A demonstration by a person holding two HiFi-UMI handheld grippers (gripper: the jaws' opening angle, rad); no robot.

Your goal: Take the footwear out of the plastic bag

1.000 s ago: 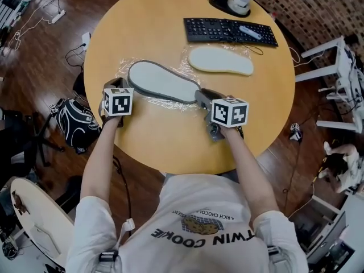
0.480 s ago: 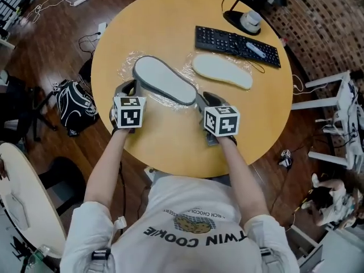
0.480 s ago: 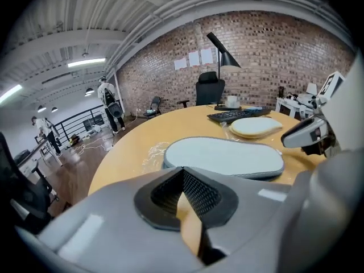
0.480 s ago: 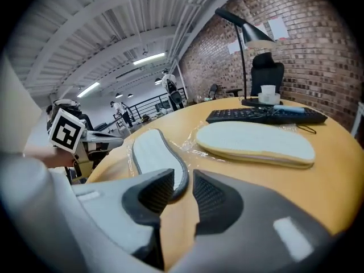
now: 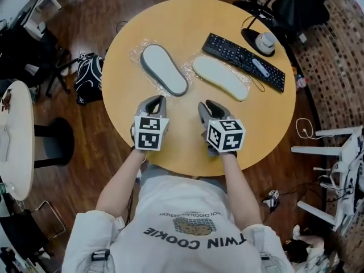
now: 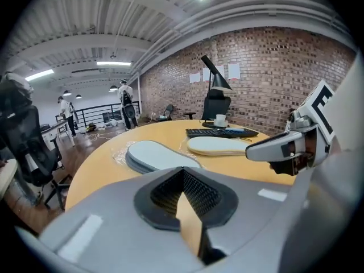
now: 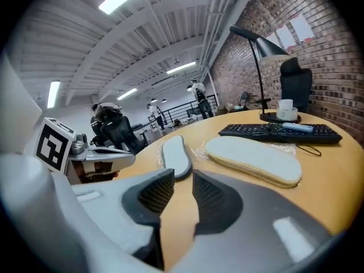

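Footwear lies in two pieces on the far half of the round wooden counter (image 5: 170,147), seen from the head view. A grey-edged slipper (image 5: 164,69) sits sole-up toward 11 o'clock, with crinkled clear plastic bag (image 5: 138,53) showing around its heel and far side. A cream slipper (image 5: 220,77) lies toward 1 o'clock, just beside the first but apart from it, with more clear plastic (image 5: 191,73) at its near end. Whether each slipper is inside its plastic or only resting on it cannot be told.

Both tools hover over the near part of the counter, toward 6 o'clock, well short of the slippers. The left tool (image 5: 154,100) points at the grey-edged slipper. Its pads meet at the tips with nothing between them. The right tool (image 5: 206,104) stands beside it at 3 o'clock of it, its pads parted with only bare counter showing in the gap.

A black keyboard (image 5: 244,61) lies beyond the cream slipper at 2 o'clock. A white cup (image 5: 265,41) on a black desk lamp base sits past it near the rim. A black backpack (image 5: 91,77) rests on the floor at 9 o'clock of the counter.
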